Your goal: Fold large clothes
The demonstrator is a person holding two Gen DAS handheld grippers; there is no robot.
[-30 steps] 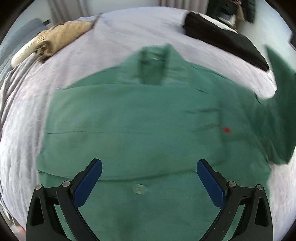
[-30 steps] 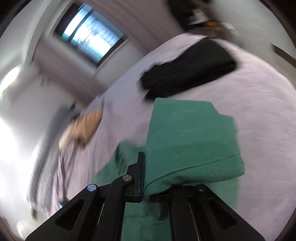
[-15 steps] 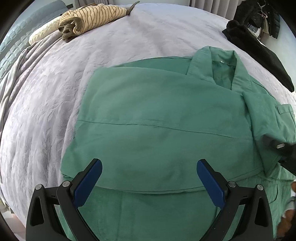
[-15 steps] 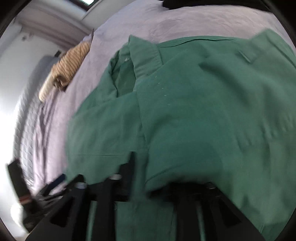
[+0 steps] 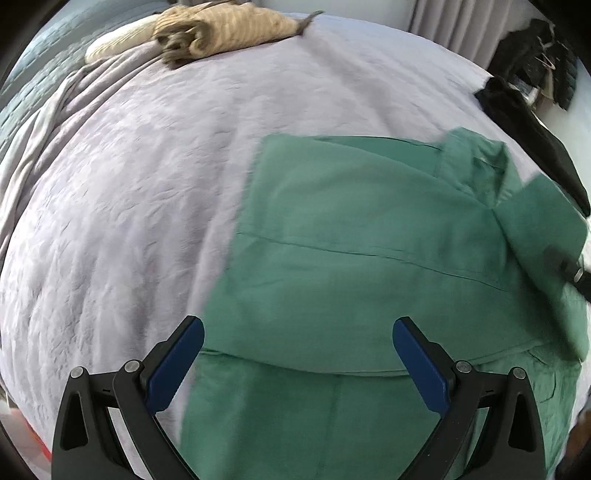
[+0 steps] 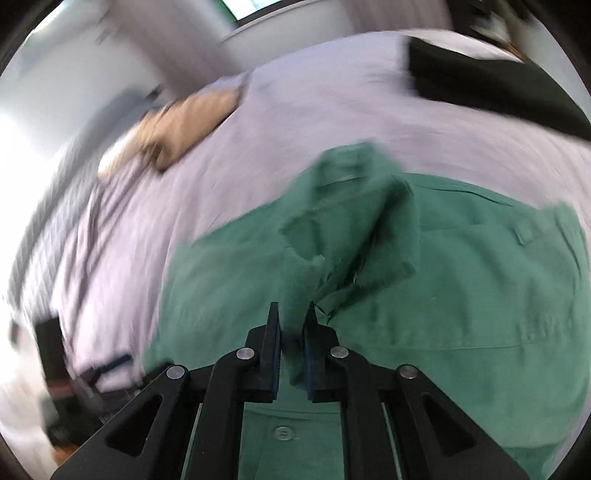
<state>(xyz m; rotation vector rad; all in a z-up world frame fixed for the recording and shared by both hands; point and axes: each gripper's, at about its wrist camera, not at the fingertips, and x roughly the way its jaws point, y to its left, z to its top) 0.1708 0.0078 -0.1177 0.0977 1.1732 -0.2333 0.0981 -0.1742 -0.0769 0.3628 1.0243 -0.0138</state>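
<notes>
A large green shirt lies on a lilac bedspread, its left side folded in with the sleeve across the body. My left gripper is open and empty, hovering over the shirt's lower left part. My right gripper is shut on a fold of the green shirt, the sleeve cloth, held over the shirt's middle below the collar. The right gripper's tip also shows at the right edge of the left wrist view.
A striped tan garment lies rolled at the bed's far left, also in the right wrist view. A black garment lies at the far right edge, also in the right wrist view. Curtains hang behind the bed.
My right gripper has carried the sleeve from up in the air down and across onto the shirt's body. My left gripper has swung to the left, so the shirt now sits to its right.
</notes>
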